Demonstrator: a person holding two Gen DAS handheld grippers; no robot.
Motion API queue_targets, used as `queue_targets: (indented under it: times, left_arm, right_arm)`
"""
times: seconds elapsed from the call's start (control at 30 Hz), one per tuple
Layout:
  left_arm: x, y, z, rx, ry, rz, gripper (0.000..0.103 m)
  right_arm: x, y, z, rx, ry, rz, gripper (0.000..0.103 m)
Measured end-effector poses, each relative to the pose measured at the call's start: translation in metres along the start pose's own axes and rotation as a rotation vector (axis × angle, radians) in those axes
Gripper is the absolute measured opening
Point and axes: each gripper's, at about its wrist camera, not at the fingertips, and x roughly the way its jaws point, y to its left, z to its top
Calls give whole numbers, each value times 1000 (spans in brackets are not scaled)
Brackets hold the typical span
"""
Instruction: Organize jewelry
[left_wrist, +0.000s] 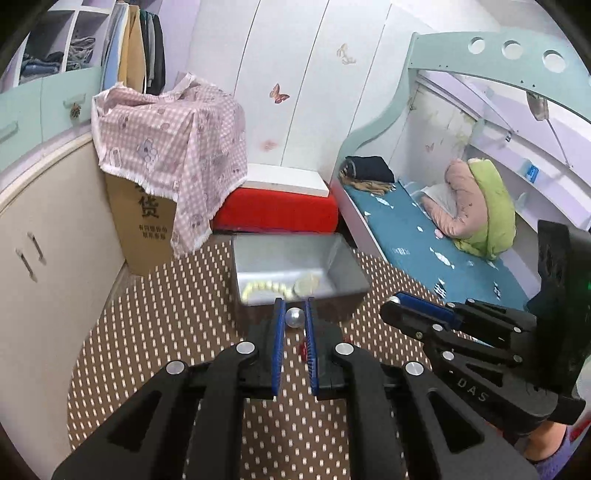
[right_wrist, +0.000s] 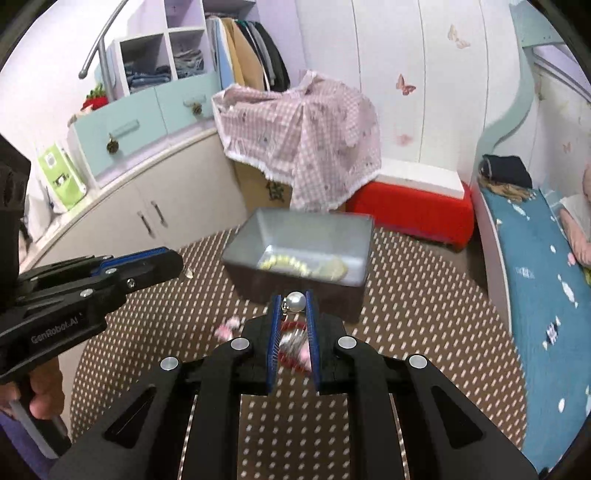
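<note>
Both grippers raised above the mat, a pearl clamped in each.

The left gripper (left_wrist: 294, 314) is nearly closed, with a round pearl (left_wrist: 294, 317) pinched between the blue pads (left_wrist: 279, 325). The right gripper (right_wrist: 294, 306) is likewise nearly closed on a pearl earring (right_wrist: 295, 302) with a small metal fitting. A grey tray (left_wrist: 343, 266) is seen just ahead on the dotted mat (left_wrist: 166, 332), holding a pale bead bracelet (left_wrist: 269, 287). Blurred red and pink items (right_wrist: 293, 343) lie below the right gripper.
</note>
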Motion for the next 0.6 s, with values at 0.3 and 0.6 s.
queue_targets:
  times: [0.3,0.6]
  left_arm:
    - [49,7,42,-31,67,-40,9]
    - [95,18,34,-62,161,-7,9]
  right_arm:
    - [35,-23,40,20,25,9,14]
    - [79,-25,42,12,97,16,14]
